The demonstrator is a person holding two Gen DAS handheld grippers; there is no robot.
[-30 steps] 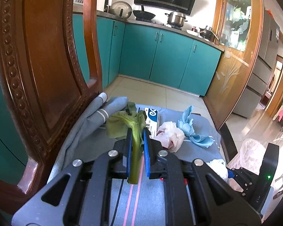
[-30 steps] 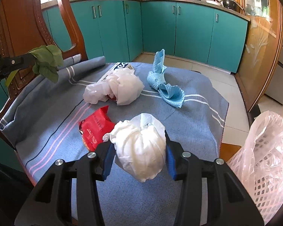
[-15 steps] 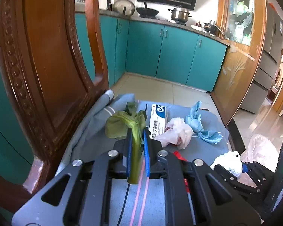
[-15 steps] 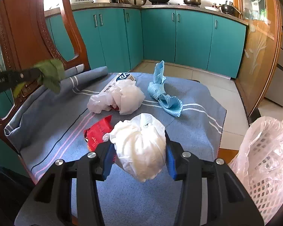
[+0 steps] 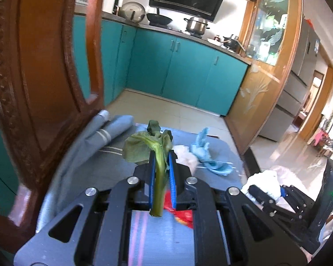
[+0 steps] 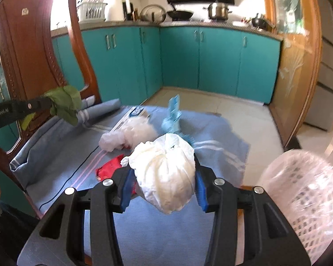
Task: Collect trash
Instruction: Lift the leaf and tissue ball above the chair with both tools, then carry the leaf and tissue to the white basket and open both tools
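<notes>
1. left gripper (image 5: 161, 168) clenched on a wilted green leaf (image 5: 154, 153) by its stalk, held above the blue cloth (image 6: 62, 155).
2. right gripper (image 6: 164, 178) grasps a white paper wad (image 6: 166, 173), lifted over the cloth.
3. lined basket (image 6: 304, 190) sits just right; blue rag (image 6: 174, 115), red wrapper (image 6: 110, 167) lie on the cloth.
</notes>
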